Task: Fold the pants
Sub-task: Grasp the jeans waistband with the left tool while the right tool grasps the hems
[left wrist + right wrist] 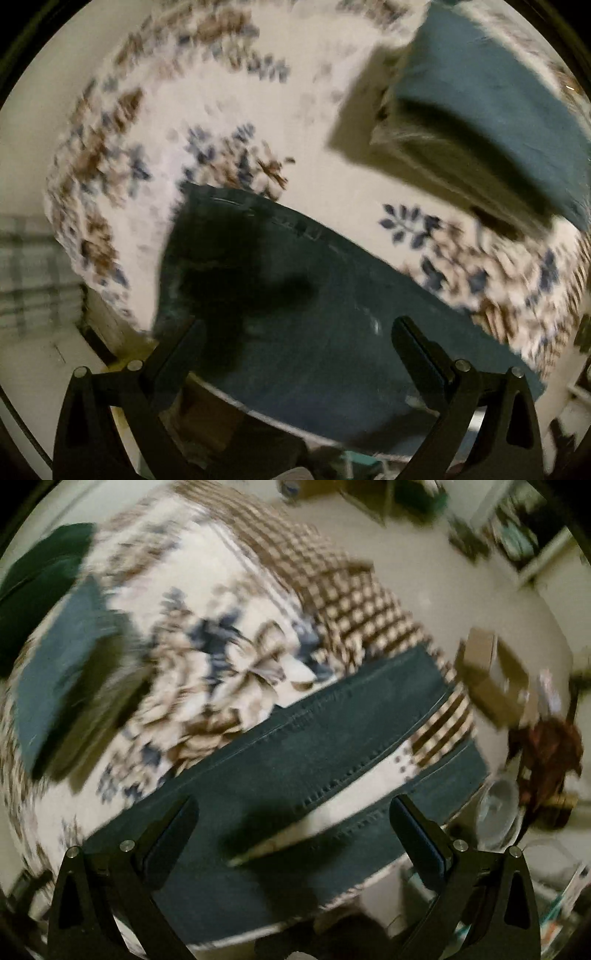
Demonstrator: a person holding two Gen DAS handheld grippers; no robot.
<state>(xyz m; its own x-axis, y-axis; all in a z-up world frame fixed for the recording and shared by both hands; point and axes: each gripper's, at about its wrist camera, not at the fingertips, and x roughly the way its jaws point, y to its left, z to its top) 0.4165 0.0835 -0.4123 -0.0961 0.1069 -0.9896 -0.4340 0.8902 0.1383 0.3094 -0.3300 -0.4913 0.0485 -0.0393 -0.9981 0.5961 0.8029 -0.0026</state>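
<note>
The pants (295, 314) (295, 746) lie just ahead of both wide-open, empty grippers, left (299, 332) and right (295, 812), on a flowered bedspread (325, 177).

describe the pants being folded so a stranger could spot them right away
Start at the floral bedspread covering the bed. The dark pants lie flat at its near edge, legs apart, below both open grippers. Unlike the folded stack farther back, they are unfolded.

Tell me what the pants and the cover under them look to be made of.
Pants: dark blue denim by the look, matte, with visible stitched seams. Cover: soft printed cloth, cream with blue and brown flowers; blur hides the weave.
</note>
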